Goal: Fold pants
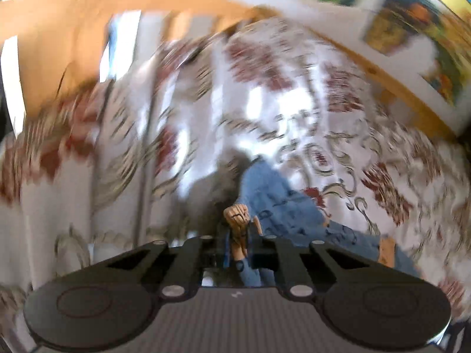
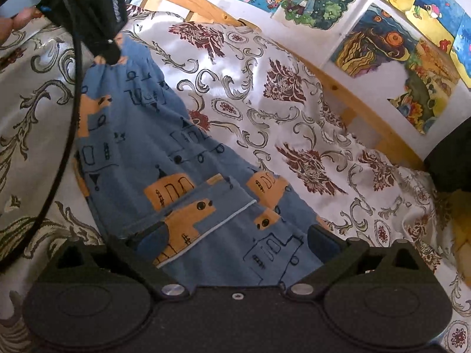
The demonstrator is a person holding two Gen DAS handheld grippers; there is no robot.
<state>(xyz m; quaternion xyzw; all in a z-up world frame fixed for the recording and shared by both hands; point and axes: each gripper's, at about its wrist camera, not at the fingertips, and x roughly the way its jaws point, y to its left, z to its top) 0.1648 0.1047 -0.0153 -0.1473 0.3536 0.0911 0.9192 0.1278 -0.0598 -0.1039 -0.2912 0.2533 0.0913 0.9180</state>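
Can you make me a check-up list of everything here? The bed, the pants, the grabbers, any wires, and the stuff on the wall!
Surface: bedspread, white with dark red flowers and grey swirls, rumpled.
Job's things: blue pants with orange patches, spread out along the bed.
Clutter: nothing seen.
Grippers: left gripper shut on a bunched end of the pants; right gripper open, pants between its fingers.
Cables: black cable hanging from the left gripper, beside the pants.
Surroundings: wooden bed rail; colourful drawings on the wall.
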